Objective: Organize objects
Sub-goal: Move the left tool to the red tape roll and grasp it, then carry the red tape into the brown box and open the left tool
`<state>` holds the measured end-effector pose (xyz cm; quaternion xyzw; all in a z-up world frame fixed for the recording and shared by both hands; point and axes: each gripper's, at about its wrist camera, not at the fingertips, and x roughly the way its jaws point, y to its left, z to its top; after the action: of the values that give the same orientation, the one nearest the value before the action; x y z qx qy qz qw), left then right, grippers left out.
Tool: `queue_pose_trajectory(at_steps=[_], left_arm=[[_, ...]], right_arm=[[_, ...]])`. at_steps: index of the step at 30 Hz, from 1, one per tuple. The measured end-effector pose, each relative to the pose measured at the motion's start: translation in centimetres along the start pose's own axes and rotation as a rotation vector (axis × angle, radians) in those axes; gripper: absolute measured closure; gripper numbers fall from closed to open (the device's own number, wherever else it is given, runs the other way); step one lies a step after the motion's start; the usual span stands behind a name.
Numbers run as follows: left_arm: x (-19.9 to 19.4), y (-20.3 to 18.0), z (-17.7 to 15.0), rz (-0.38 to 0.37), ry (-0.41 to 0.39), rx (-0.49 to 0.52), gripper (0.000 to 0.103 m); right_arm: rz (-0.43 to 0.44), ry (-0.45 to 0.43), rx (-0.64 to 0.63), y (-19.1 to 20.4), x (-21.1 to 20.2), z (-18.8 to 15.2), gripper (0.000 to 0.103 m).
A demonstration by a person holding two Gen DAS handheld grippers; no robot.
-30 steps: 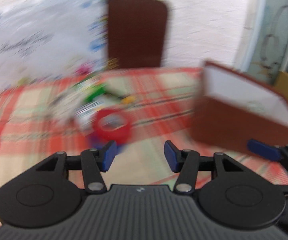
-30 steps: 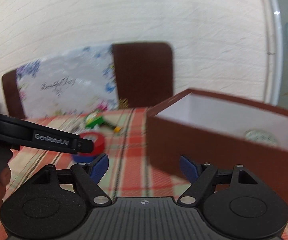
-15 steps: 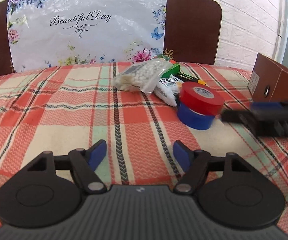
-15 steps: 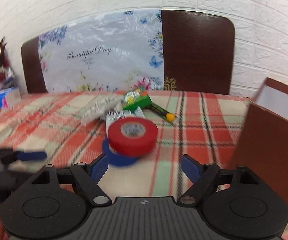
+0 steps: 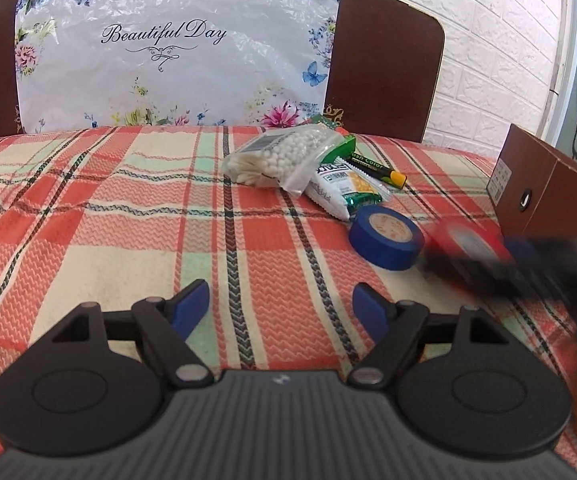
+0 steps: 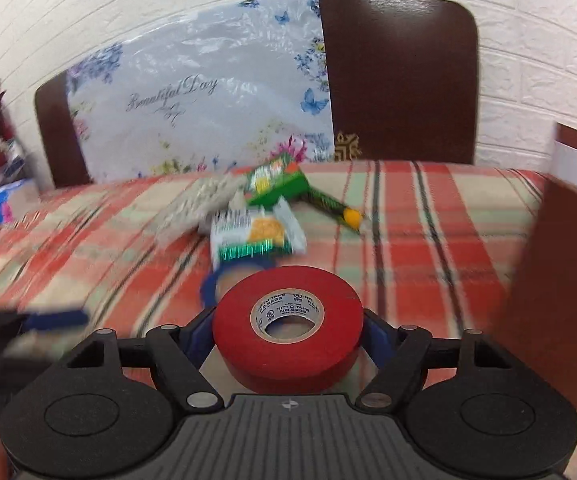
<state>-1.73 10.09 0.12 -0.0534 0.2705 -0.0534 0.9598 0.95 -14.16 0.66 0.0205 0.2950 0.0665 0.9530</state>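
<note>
over plaid cloth point(image 6: 408, 216), red tape point(image 6: 286, 344) between right tool point(image 6: 288, 332)

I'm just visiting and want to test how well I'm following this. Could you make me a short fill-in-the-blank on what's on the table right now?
1. The right hand-held gripper has the ____ tape roll between its fingers.
2. The blue tape roll lies ____ on the cloth.
3. The left hand-held gripper holds ____.
4. The bag holds small ____ beads.

Missing words: red; flat; nothing; white
</note>
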Motion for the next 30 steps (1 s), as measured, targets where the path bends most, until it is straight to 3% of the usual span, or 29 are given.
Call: queue_pose_trajectory(at_steps=[5,8,13,17,19,20,21,22,26,30], left_arm=[[-0.3,-2.4,0.3,0.060,0.050,0.106,0.025],[-1.8,-4.2,0.8,-0.058,0.095,0.052,0.032],[-3.7,-8.1,2.1,-0.286,0.201,-0.012,0.041],[-3.0,-11.3,1.8,-0.325,0.323,0.061,0.044],[-1.6,-12.2,0.7,-0.299,0.395,0.092,0.054],[-1.4,-12.2,0.4,-0.297,0.378,0.087,0.056],[-1.3,-12.4,0.4,-0.290,0.378,0.090,0.066],[-1.1,-12.5,0.5,-0.299,0.388,0.079,0.072],[-1.6,-13.2,1.7,-0.269,0.391,0.071,0.074],[-3.0,-14.8,5.4,-0.305,0.297,0.103,0.074]], right_arm=[[-0.069,0.019,-0.096,0.4,-5.5,-4.3,0.030],[-0.104,0.004,-0.131,1.0,-6.7,-5.2,0.022],[-0.109,0.010,-0.153,1.1,-7.2,-5.4,0.022],[-0.080,0.022,-0.102,0.1,-7.1,-5.3,0.022],[-0.058,0.033,-0.076,-0.3,-6.6,-5.2,0.022],[-0.050,0.031,-0.072,-0.3,-6.4,-5.1,0.023],[-0.030,0.031,-0.074,-0.4,-6.3,-5.0,0.031],[-0.027,0.030,-0.082,-0.3,-6.3,-4.9,0.032],[-0.038,-0.004,-0.098,-0.1,-7.1,-4.5,0.032],[-0.087,-0.110,-0.129,-1.6,-8.9,-1.7,0.032]])
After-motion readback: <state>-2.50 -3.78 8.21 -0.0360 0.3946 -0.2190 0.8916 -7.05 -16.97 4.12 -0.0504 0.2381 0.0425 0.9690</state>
